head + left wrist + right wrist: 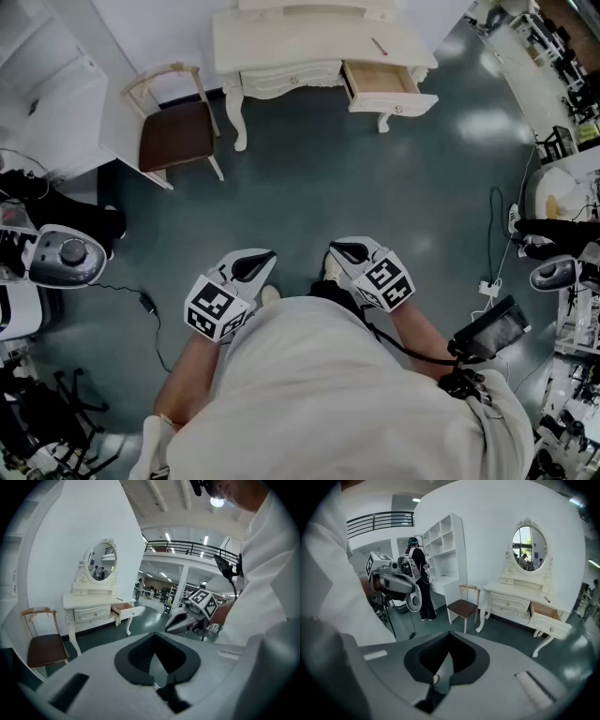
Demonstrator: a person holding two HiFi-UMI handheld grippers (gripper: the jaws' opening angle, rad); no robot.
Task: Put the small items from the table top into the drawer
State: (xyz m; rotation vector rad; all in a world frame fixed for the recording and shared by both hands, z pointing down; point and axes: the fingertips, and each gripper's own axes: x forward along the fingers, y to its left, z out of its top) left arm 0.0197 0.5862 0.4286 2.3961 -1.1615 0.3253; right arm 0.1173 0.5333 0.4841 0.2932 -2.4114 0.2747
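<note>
A cream dressing table (309,42) stands far off across the dark floor, its right drawer (384,84) pulled open and looking empty. On its top lies a small red item (379,45); the same red item (547,599) shows near the drawer (548,618). I hold both grippers close to my body, far from the table. The left gripper (267,257) and the right gripper (336,249) each have their jaws together with nothing between them. In the left gripper view the table (91,603) and drawer (125,610) sit beyond the left gripper (154,635).
A wooden chair (178,131) with a brown seat stands left of the table, beside a white shelf unit (52,94). Cables and a power strip (487,284) lie on the floor at right. Equipment stands along both sides. A person (419,583) stands near the shelves.
</note>
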